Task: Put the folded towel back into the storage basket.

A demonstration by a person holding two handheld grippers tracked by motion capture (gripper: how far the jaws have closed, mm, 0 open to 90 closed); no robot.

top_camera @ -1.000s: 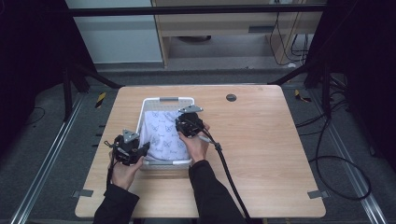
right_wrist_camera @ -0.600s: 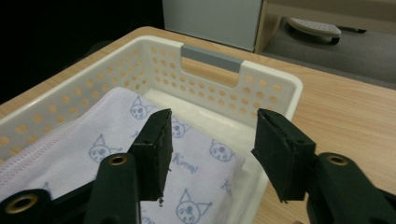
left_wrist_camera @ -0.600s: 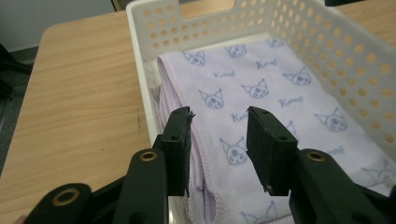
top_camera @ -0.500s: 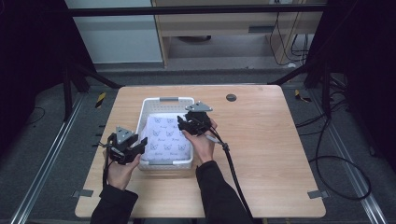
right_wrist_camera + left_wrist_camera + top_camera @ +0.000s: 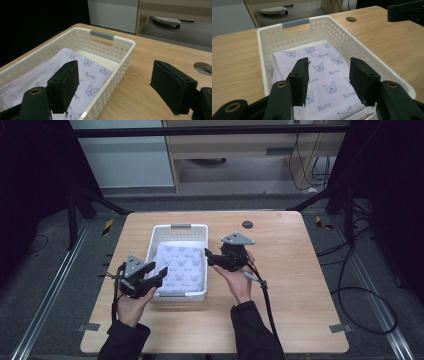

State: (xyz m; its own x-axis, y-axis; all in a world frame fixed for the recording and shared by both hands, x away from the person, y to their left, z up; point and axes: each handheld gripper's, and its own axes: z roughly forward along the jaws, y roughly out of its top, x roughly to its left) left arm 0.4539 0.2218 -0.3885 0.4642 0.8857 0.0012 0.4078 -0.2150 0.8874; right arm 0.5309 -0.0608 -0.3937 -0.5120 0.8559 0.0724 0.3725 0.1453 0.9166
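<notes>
Your left gripper (image 5: 156, 273) at basket (image 5: 161, 233) near-left corner, jaws just been opening, nothing between them. Your right gripper (image 5: 210, 256) beside basket right wall, over desk (image 5: 300, 285), jaws wide and just been opening, empty. Cloth (image 5: 181, 268) lies folded flat in basket, cat print up. Cloth near edge cut off behind your left gripper in left gripper view; basket near wall partly hidden there. Cloth underside not visible.

Overhead forward-down view, two close gripper-mounted views, shared basket (image 5: 178, 227).
</notes>
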